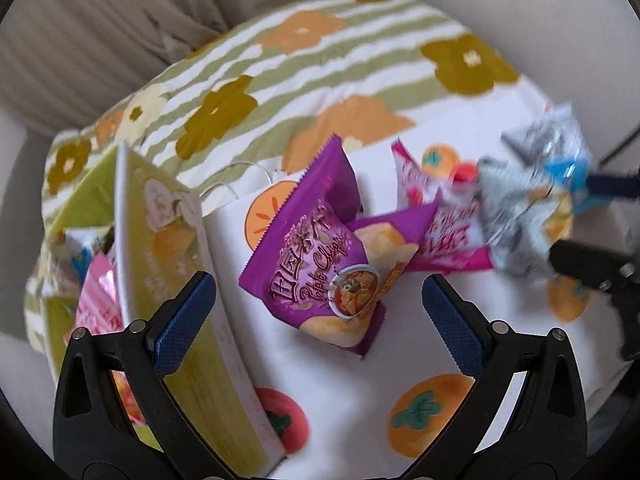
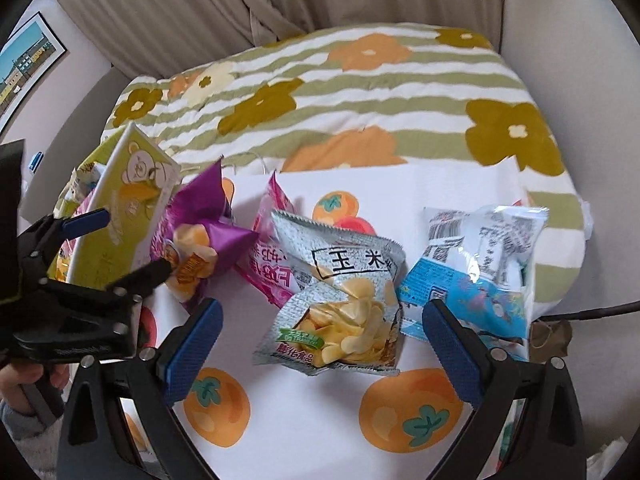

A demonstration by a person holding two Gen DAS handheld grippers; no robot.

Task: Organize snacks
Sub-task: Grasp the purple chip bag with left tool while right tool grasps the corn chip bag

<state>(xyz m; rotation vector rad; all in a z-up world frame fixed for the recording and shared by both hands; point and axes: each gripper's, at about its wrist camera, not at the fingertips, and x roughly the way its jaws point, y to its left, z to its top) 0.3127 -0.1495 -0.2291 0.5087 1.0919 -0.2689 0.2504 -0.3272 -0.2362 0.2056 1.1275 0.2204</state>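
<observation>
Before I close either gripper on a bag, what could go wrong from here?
1. The purple chip bag leans against the pink bag; closing the open left gripper on it may drag both.
2. The silver corn-chip bag sits between the open right gripper's fingers beside the blue-and-white bag; a finger could snag that neighbour.
3. The green box stands tilted close to the left fingers and might tip if bumped.

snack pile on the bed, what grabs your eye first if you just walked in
The purple chip bag stands out, lying between the open left gripper's fingers on the fruit-print cloth. The silver chip bag sits before the open right gripper. A green box holding packets stands at left.
</observation>
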